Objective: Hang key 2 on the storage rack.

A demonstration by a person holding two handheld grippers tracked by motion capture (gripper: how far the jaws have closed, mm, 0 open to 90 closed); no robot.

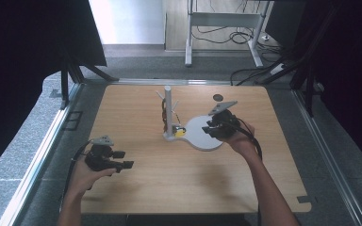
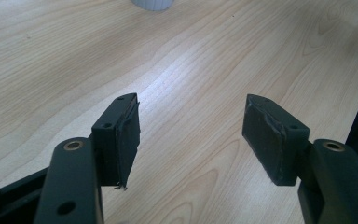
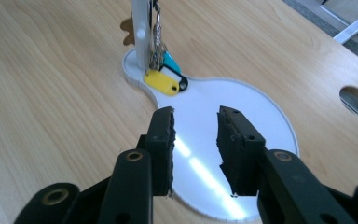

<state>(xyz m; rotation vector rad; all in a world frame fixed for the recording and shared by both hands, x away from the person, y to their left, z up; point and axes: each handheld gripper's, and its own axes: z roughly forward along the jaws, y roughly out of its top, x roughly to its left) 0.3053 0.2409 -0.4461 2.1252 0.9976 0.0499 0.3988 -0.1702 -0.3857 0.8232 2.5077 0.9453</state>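
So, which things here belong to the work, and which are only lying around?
Work:
- white stand
- key tags
- white tray
- right gripper, open above the tray
- left gripper, open

Around:
- table hole
- floor cables

**Both grippers held open, arms apart**

The left hand (image 1: 82, 172) gripped the left gripper (image 1: 122, 159) low at the near left, its forearm coming up from the bottom edge. The jaws pointed to the right and stood wide apart, nothing between the pads (image 2: 127, 140).

The right forearm reached farther forward. The right hand (image 1: 242, 139) held the right gripper (image 1: 206, 130) aimed leftward, its grey three-cornered plate on top. In the right gripper view its jaws were parted by a narrower gap, empty too.
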